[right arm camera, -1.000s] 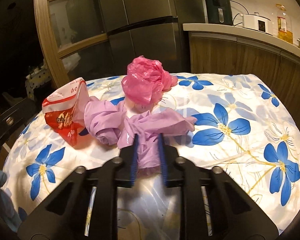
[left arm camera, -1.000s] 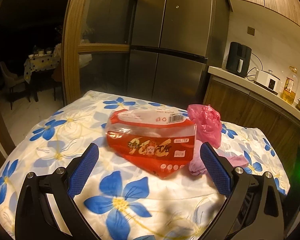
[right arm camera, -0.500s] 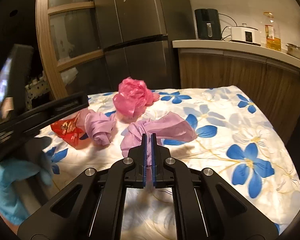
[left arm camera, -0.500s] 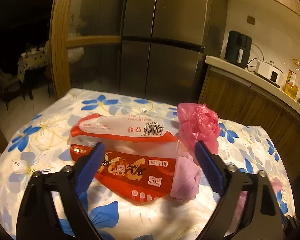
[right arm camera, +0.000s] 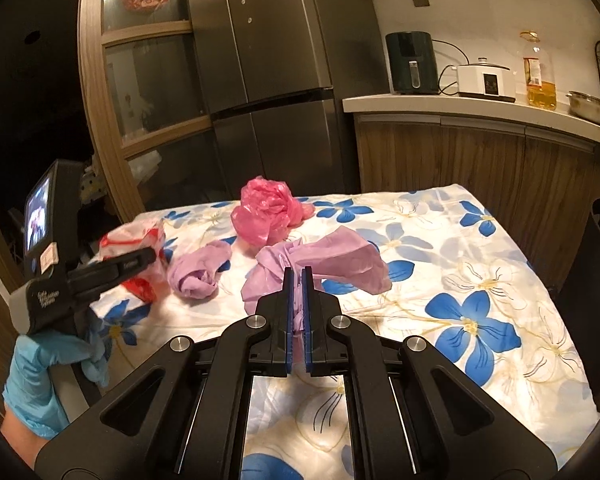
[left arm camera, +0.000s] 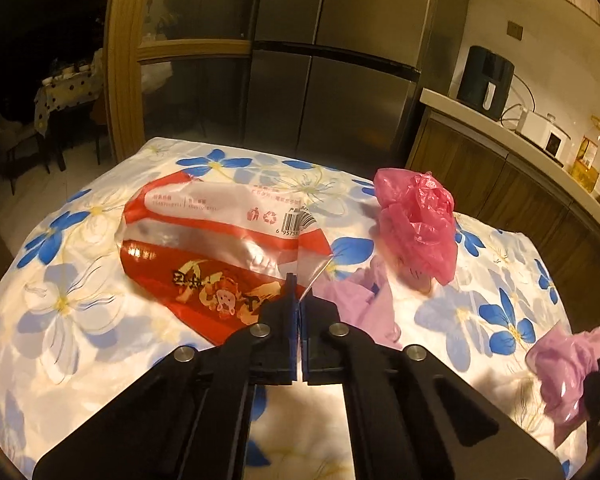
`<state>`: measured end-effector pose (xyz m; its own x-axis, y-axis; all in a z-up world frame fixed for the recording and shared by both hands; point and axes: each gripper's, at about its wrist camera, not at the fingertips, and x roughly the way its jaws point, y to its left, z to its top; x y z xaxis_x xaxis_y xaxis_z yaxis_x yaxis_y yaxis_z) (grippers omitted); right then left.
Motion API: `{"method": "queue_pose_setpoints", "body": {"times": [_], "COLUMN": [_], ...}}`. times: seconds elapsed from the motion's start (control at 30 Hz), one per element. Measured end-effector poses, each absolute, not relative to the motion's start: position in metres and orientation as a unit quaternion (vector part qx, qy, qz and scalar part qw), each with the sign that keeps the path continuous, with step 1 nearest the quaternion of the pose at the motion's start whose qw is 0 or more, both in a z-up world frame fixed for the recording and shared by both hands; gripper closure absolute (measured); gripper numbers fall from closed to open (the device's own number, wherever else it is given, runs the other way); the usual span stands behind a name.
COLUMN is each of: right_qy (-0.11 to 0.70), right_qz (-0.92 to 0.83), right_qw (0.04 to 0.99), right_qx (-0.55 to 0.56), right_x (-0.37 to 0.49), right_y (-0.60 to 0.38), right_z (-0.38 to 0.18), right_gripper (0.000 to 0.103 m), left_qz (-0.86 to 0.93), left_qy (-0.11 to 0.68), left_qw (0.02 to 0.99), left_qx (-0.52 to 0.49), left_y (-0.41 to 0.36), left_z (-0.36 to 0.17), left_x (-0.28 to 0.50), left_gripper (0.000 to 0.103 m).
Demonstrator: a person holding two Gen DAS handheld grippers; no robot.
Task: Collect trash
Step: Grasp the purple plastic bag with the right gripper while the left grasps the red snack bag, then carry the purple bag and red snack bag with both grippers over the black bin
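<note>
left tool (left arm camera: 298, 294) pinching wrapper (left arm camera: 220, 256) (grip obscured)

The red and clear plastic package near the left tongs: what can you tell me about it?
The red package is a crinkled, mostly empty-looking plastic wrapper: red with gold characters, a clear band across the middle, a white strip bearing a barcode and recycling marks. It lies slumped on the flowered tablecloth. The left tongs are shut on its thin near corner. A lilac bag lies close beside it.
</note>
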<state>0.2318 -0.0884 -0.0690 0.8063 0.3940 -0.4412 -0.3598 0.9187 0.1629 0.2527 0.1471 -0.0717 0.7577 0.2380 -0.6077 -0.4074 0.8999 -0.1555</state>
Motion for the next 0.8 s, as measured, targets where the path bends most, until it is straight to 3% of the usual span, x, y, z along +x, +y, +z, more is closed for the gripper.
{"method": "queue_pose_setpoints", "body": {"times": [0.37,0.8], "right_qy": [0.210,0.178], "right_qz": [0.204,0.184], "right_qw": [0.955,0.965], "right_qx": [0.049,0.062], "right_x": [0.206,0.171], "right_y": [-0.103,-0.150], "right_z": [-0.047,-0.026], "right_gripper": [0.100,0.100], "left_qz": [0.137,0.041], "left_qy": [0.229,0.213], "left_qw": [0.950,0.965], "left_qx": [-0.164,-0.146], "left_y": [0.131,0.053], "left_z": [-0.026,-0.002], "left_x": [0.175,0.163], "left_gripper": [0.103,0.103]}}
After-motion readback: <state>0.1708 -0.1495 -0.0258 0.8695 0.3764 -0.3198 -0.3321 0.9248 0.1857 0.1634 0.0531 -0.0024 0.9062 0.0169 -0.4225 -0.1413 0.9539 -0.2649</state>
